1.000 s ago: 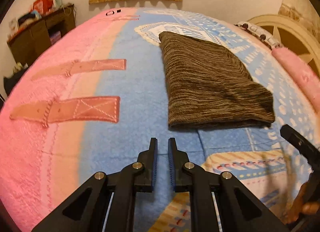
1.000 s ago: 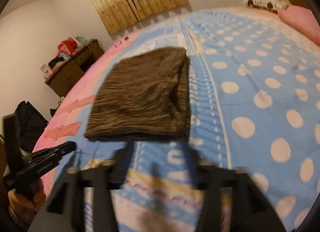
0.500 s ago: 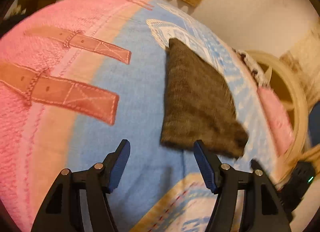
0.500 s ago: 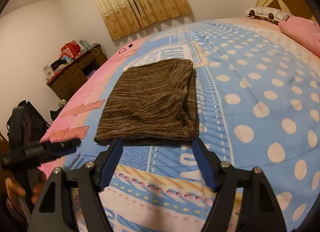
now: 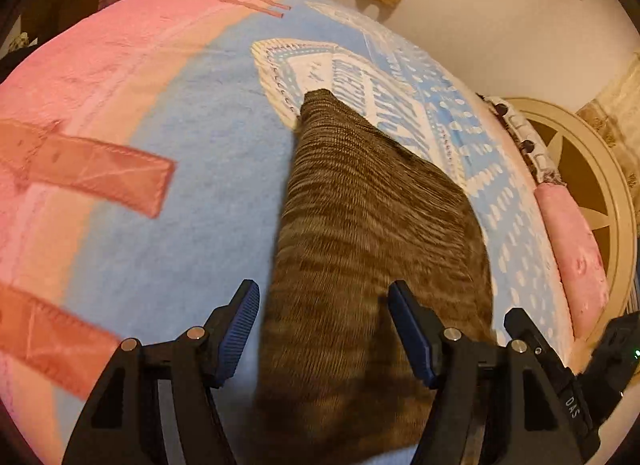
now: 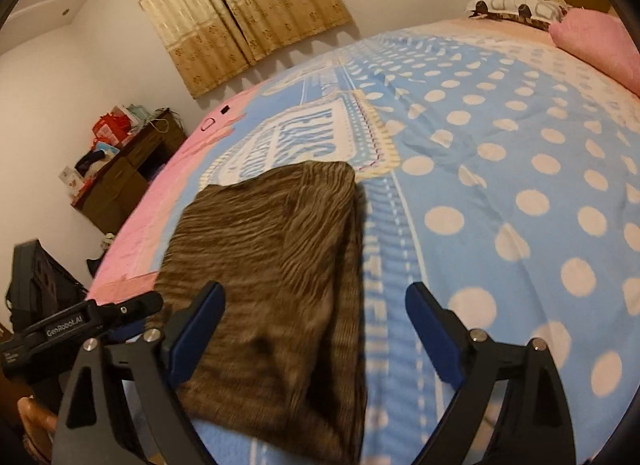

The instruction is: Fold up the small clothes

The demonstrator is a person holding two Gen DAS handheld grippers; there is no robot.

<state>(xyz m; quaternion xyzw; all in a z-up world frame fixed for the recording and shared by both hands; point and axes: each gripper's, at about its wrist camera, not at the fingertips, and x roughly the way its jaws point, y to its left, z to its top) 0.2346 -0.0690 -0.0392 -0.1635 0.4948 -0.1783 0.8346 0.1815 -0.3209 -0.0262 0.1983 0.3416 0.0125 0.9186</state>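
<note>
A folded brown knit garment [image 5: 372, 205] lies flat on the blue and pink bedspread [image 5: 192, 169]. My left gripper [image 5: 322, 293] hovers open over the garment's near left part, its left finger over the blanket and its right finger over the cloth. In the right wrist view the same garment [image 6: 280, 233] lies under my right gripper [image 6: 314, 291]. Its jaws are opening, spanning the garment's near right edge, and the pads do not press on it. The left gripper's black body [image 6: 80, 321] shows at the lower left there, with a hand below it.
A pink pillow [image 5: 576, 257] and a patterned one [image 6: 516, 5] lie at the head of the bed by a round headboard [image 5: 588, 169]. A cluttered wooden cabinet [image 6: 120, 173] and a black bag [image 6: 36, 281] stand beside the bed. Curtains [image 6: 240, 13] hang behind.
Both grippers have moved forward over the garment's near edge. The left jaws went from shut to open and the right jaws spread wider. The garment itself has not shifted.
</note>
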